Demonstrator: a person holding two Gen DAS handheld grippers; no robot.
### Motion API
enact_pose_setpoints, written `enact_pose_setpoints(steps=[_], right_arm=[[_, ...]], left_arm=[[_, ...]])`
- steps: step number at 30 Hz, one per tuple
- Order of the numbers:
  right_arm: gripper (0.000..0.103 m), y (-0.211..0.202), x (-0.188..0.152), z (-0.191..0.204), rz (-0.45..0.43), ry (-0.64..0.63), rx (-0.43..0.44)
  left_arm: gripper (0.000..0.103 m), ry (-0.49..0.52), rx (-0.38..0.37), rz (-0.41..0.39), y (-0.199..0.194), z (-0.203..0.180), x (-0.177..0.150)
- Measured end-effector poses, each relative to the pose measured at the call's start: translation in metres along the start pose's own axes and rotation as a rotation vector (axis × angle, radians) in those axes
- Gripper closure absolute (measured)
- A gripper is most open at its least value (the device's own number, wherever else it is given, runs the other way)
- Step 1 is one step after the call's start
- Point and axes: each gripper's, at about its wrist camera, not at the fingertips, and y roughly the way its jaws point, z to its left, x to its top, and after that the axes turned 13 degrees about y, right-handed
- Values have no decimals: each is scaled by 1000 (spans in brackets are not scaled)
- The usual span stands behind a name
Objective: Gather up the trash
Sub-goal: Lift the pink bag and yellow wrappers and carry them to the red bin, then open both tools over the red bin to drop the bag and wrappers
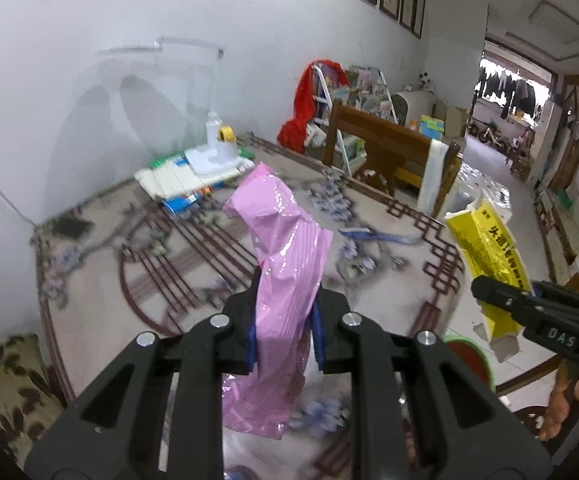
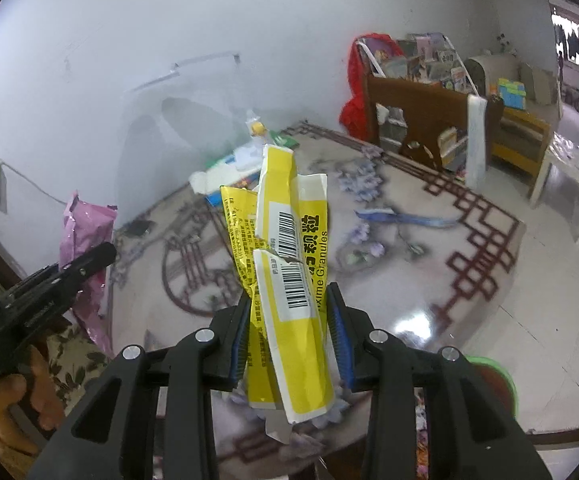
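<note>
Left hand-held gripper [image 1: 285, 320] is clamped on a pink plastic bag [image 1: 285, 248], its blue-padded fingers [image 1: 252, 340] pressed against the crumpled film so that the bag stands up out of the jaws and trails down below them. Right hand-held gripper [image 2: 287, 320] is likewise closed on a flattened yellow carton [image 2: 289, 264], a torn medicine box with a barcode and the word "Granules" on it, which sticks up and forward between the pads. Both pieces are lifted clear of the table [image 1: 101, 312], a glass-topped surface over a patterned cloth, and are held near its front edge.

Judging from this, the picking step for these two items is done and the carrying step is in hand: each piece of trash needs to go to a bin or bag. A green-rimmed round container [image 2: 503, 380] shows just beyond the table's front right corner; whether it is the bin I cannot tell.

Further out, a blue strip wrapper [image 2: 405, 218] lies flat towards the right side of the table, and a pile of packets and boxes [image 1: 193, 176] sits at the far edge by the wall. The next move calls for releasing both loads into the receptacle, then reaching out for the blue strip.
</note>
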Motion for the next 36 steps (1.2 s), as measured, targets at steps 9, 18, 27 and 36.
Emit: enact_pose_setpoints(steps=[9, 18, 27, 36], right_arm=[[69, -22, -11, -53, 13, 64, -43], [68, -52, -19, -114, 3, 152, -103], [68, -65, -35, -164, 39, 228, -159], [68, -68, -47, -205, 67, 342, -190]], left_arm=[[83, 53, -38, 31, 3, -51, -1], [83, 129, -114, 42, 12, -110, 9], [83, 180, -215, 95, 34, -169, 9], [83, 235, -307, 165, 62, -217, 1]])
